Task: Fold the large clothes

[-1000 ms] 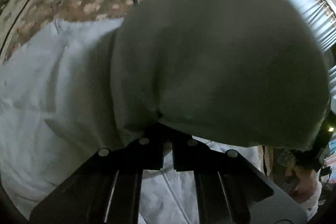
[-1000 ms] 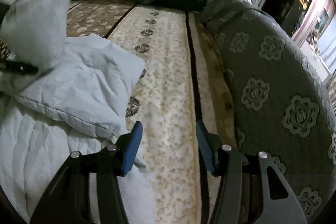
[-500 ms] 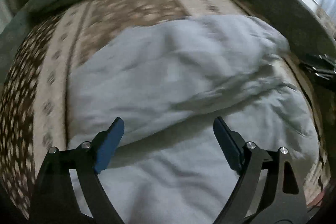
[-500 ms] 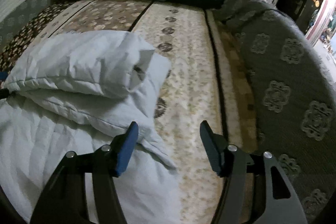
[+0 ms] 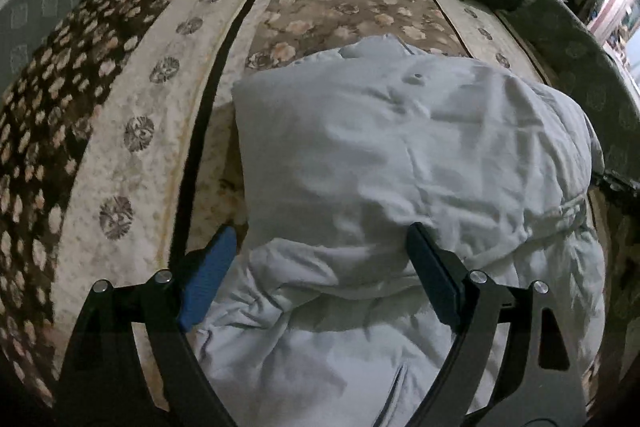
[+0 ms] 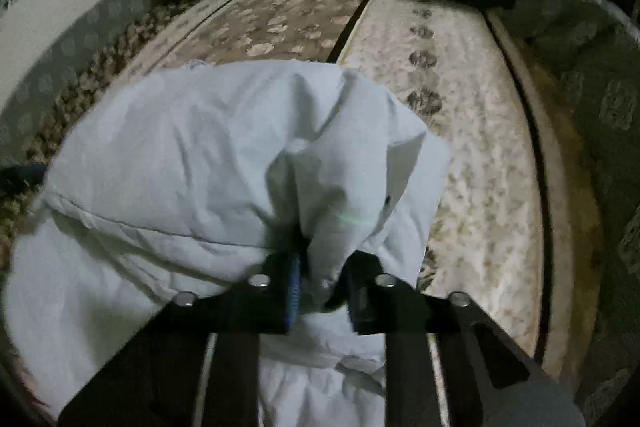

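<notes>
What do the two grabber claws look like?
The left gripper has a black, angular frame with cut-out holes, round silver bolts and ribbed blue pads on its fingers. The right gripper looks the same: black frame, silver bolts, blue pads. No cables or sleeves show.

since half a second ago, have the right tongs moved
Yes. The right tongs went left off the cream patterned strip onto the white padded garment and are now shut on its fold.

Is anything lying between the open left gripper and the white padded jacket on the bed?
Nothing visible. The left gripper is open right over the white padded jacket, its blue pads straddling the folded layer. The right gripper is shut on a bunched fold of it.
</notes>
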The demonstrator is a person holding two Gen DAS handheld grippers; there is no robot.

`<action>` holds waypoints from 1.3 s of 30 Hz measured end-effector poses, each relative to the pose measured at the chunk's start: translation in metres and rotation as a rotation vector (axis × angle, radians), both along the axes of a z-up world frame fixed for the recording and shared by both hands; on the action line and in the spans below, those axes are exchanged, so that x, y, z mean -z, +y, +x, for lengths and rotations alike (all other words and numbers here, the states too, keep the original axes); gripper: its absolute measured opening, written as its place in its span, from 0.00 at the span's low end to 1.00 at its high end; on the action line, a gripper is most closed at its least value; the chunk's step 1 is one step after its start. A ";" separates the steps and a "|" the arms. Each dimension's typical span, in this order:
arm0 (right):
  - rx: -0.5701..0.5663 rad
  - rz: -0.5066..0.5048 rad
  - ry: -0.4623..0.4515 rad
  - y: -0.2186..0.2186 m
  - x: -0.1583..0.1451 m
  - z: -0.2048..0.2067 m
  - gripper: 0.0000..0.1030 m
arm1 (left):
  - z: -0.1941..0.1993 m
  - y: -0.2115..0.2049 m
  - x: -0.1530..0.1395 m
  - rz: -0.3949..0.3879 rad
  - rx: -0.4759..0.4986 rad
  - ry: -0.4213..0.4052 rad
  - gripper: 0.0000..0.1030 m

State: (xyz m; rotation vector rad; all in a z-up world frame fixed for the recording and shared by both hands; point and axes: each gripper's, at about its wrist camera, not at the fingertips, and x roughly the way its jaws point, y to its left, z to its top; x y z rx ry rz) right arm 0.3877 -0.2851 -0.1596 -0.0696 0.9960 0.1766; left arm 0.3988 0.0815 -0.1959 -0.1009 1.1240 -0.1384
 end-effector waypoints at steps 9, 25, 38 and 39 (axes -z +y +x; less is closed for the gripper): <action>0.159 -0.069 -0.051 -0.054 -0.021 -0.055 0.07 | 0.002 -0.020 -0.013 -0.021 0.002 -0.039 0.84; 0.210 0.026 -0.086 -0.037 -0.066 -0.051 0.66 | 0.016 -0.069 -0.033 0.018 0.003 -0.058 0.88; 0.183 -0.051 0.061 0.017 0.024 -0.007 0.22 | 0.040 -0.109 0.027 0.120 0.037 0.099 0.40; 0.186 -0.041 0.073 0.017 0.030 -0.009 0.22 | 0.039 -0.110 0.029 0.124 0.039 0.103 0.40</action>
